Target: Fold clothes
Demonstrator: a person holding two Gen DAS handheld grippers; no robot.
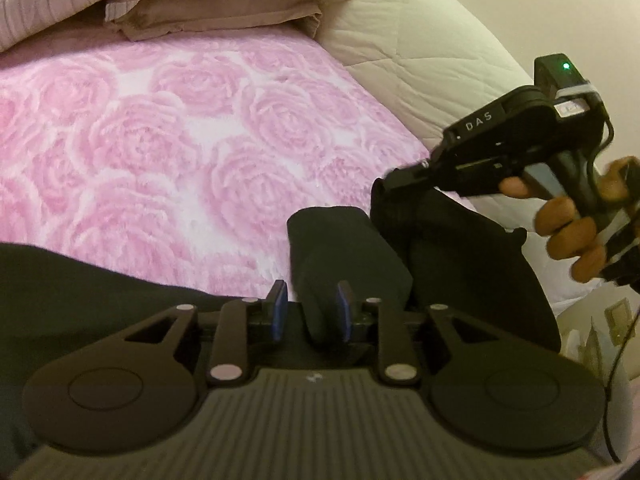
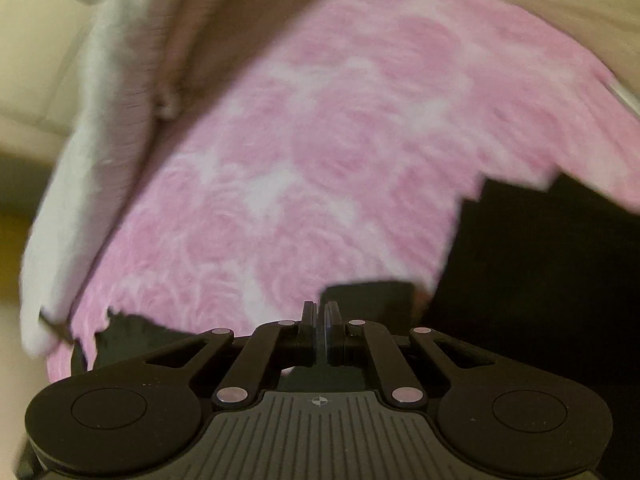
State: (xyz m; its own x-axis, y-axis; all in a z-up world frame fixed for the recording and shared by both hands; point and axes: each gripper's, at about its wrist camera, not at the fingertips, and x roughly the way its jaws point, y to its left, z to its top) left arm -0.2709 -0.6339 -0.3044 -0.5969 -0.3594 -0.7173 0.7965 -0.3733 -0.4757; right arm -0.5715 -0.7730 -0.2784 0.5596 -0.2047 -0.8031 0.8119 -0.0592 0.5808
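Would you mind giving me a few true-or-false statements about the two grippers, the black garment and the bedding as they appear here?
1. The left gripper stands open, with black garment fabric between its blue pads. True.
2. The right gripper is wide open. False: its fingers are pressed nearly together, and the left wrist view shows its tip on the black fabric.
3. The blanket under the garment is plain blue. False: it is pink with a rose pattern.
4. Brown pillows are stacked at the far end of the bed. True.
5. A hand grips the right gripper's handle. True.
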